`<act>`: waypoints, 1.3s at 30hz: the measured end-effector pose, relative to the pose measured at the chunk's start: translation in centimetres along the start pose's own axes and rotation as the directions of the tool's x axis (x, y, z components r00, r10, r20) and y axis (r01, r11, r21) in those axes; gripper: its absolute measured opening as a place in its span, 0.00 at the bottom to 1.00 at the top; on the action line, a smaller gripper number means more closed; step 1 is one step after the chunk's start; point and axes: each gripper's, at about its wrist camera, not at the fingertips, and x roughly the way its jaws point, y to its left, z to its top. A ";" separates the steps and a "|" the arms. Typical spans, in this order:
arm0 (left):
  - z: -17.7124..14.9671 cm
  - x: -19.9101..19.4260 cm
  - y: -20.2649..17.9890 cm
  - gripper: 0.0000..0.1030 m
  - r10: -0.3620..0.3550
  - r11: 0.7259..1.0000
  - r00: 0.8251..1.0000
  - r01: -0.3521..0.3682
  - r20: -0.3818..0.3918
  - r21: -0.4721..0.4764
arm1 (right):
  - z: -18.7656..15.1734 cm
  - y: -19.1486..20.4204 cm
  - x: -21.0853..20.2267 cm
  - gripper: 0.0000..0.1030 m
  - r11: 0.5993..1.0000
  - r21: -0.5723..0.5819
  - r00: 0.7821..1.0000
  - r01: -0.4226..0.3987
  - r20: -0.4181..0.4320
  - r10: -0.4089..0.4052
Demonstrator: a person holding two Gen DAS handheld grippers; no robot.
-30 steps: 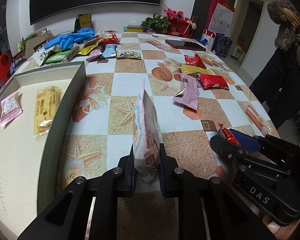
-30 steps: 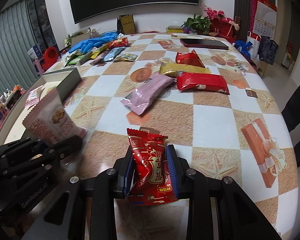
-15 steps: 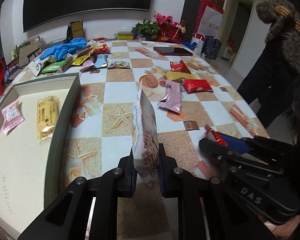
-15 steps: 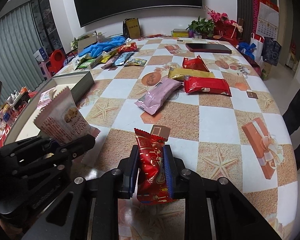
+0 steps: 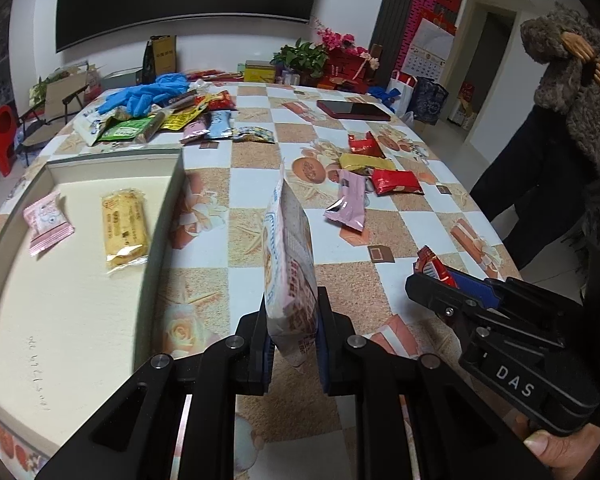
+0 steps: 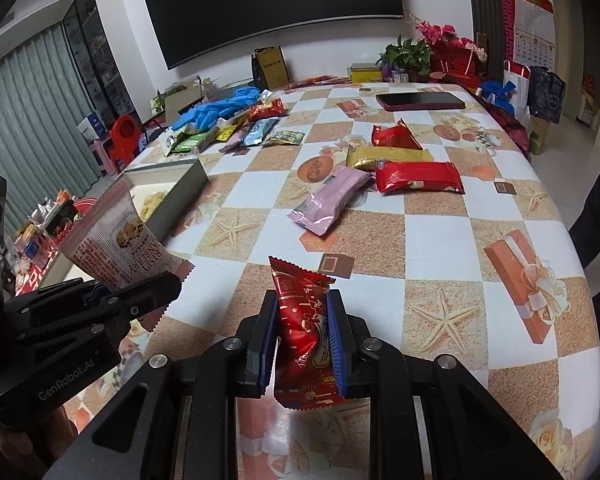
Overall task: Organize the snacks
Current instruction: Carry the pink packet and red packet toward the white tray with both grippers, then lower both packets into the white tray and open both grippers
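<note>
My left gripper [image 5: 291, 332] is shut on a white and pink snack packet [image 5: 286, 264], held edge-on above the table; the packet also shows in the right wrist view [image 6: 116, 240]. My right gripper [image 6: 302, 340] is shut on a red snack packet [image 6: 306, 328], also seen in the left wrist view [image 5: 430, 268]. A shallow grey box [image 5: 162, 240] lies at the left, holding a pink packet [image 5: 46, 222] and a yellow packet [image 5: 124, 226]. Loose on the table are a pink bar [image 6: 332, 198], a gold bar [image 6: 388, 156] and two red packets [image 6: 418, 178].
A pile of snack packets [image 5: 172, 124] and blue gloves [image 5: 148, 94] lie at the far left of the table. A dark red phone [image 6: 420, 101] lies at the far side. A person in dark clothes [image 5: 540, 184] stands at the right edge.
Both grippers have risen and pulled back a little with their packets. The view of the table has widened and the box shows more fully.
</note>
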 end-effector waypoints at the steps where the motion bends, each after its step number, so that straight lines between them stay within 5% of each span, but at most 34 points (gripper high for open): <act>1: 0.1 -0.2 0.2 0.18 0.011 1.000 1.000 -0.011 -0.006 -0.008 | 0.0 0.2 -0.2 0.24 1.000 -0.004 1.000 -0.006 0.002 0.006; 18: 0.5 -4.1 7.1 0.18 0.241 0.967 0.970 -0.241 -0.013 -0.081 | 2.5 10.8 0.6 0.24 0.969 -0.196 0.988 -0.152 -0.014 0.152; 39: -0.4 -4.3 17.8 0.18 0.304 0.923 0.948 -0.317 -0.094 -0.218 | 4.2 20.7 5.9 0.24 0.919 -0.283 0.959 -0.276 -0.140 0.246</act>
